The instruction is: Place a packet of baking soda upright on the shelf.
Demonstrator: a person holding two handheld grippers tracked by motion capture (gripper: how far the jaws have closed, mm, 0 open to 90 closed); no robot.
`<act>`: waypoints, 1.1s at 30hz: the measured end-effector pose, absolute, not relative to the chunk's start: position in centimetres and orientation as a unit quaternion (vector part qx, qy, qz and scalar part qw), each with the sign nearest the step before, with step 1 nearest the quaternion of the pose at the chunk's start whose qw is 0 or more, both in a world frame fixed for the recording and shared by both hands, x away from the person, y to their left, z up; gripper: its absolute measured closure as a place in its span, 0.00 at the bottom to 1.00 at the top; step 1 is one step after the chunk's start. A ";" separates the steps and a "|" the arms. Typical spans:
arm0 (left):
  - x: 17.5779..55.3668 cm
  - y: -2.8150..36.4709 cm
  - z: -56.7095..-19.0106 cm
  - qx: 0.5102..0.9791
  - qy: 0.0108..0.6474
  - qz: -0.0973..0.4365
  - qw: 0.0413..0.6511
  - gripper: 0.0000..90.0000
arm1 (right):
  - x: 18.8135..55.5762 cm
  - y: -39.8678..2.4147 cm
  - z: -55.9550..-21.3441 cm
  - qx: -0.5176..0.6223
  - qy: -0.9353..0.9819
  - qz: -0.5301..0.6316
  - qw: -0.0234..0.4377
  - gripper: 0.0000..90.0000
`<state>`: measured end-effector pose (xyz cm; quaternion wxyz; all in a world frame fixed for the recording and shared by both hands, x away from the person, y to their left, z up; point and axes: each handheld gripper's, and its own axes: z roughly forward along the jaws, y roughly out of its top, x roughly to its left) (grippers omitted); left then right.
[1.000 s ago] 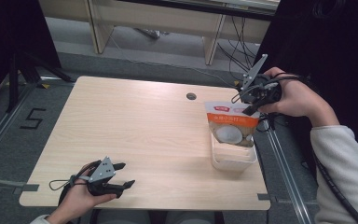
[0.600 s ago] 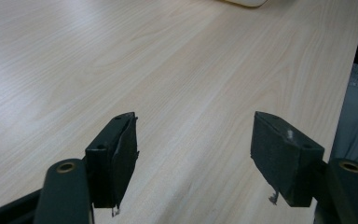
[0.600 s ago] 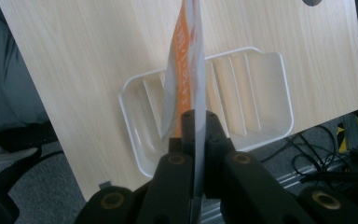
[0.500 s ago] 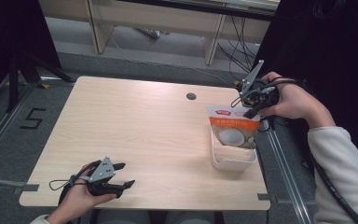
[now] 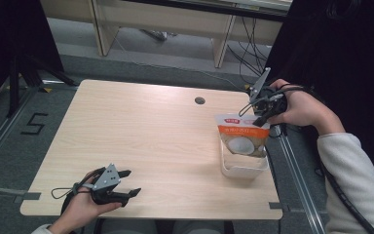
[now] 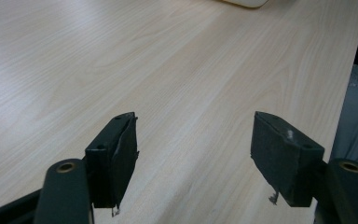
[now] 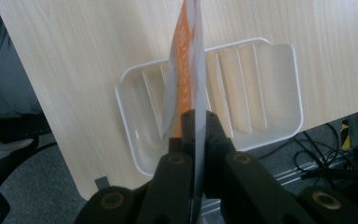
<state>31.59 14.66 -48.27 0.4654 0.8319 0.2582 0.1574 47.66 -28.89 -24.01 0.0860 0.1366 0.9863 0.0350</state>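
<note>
A glossy orange-and-white foil pouch [image 5: 242,138] is seen at right, over a smooth translucent plastic tray [image 7: 270,88]; the table [image 5: 141,141] is matt pale wood-grain laminate.

Bare table [image 5: 141,131] left of the tray [image 5: 243,168] gives free passage.

The orange and white pouch [image 5: 242,138] stands upright, its top edge held by the right gripper [image 5: 259,117], its bottom in the clear ribbed tray [image 5: 243,168] at the right table edge.

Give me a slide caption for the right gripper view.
Right gripper pinching an orange-and-white pouch above a white ribbed tray.
</note>
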 end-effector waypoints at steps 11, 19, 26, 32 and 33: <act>31.6 14.7 -48.3 0.832 0.259 0.160 0.464 0.34 | 47.6 -28.8 -24.3 0.121 0.989 0.028 0.080 1.00; 31.6 14.7 -48.3 0.831 0.260 0.160 0.465 0.34 | 47.8 -28.8 -24.8 0.121 0.989 0.018 0.087 1.00; 31.6 14.7 -48.3 0.831 0.260 0.160 0.465 0.34 | 48.2 -28.7 -25.3 0.100 0.991 0.013 0.093 1.00; 31.6 14.7 -48.2 0.831 0.260 0.159 0.466 0.34 | 48.4 -28.6 -25.7 0.103 0.990 0.002 0.096 1.00; 31.6 14.7 -48.2 0.831 0.260 0.159 0.466 0.34 | 48.4 -28.6 -25.8 0.103 0.990 0.003 0.096 1.00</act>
